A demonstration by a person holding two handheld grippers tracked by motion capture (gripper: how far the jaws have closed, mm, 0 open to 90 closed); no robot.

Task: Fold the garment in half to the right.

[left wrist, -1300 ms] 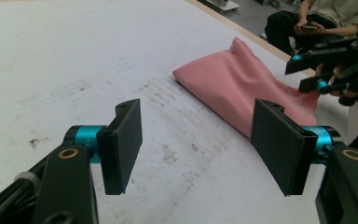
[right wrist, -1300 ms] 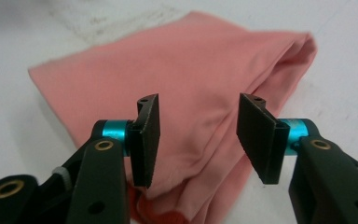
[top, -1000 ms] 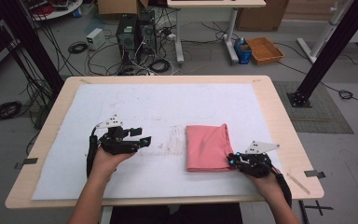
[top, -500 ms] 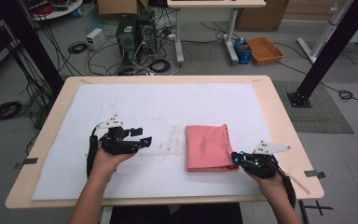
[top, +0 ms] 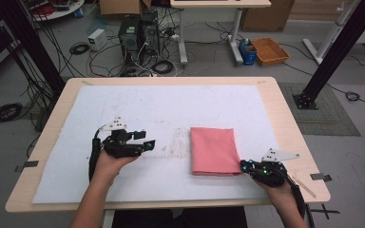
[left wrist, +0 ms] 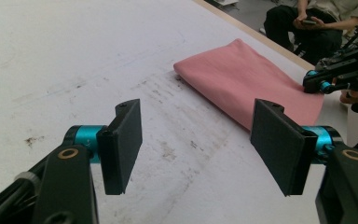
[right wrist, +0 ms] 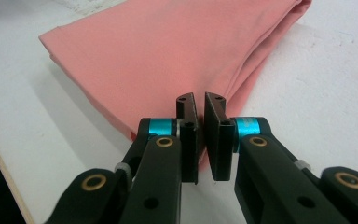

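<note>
**Right tongs pinch the near corner of the pink cloth; left tongs stand open, well to the side**

A folded pink cloth (top: 214, 151) lies flat on the white sheet (top: 171, 109) that covers the worktop (top: 285, 114), right of the middle. The right tongs (top: 244, 165) sit at the cloth's near right corner, with the jaws drawn almost together. In the right gripper view the cloth's corner runs into the narrow slot between the pads (right wrist: 189, 140), so they are closed on the fabric's edge. The left tongs (top: 148, 142) rest well apart from the cloth, on its left, and point toward it across a scuffed patch (top: 178, 142) of the sheet. Their jaws are spread wide with nothing between them; the cloth lies ahead of them in the left gripper view.
</note>
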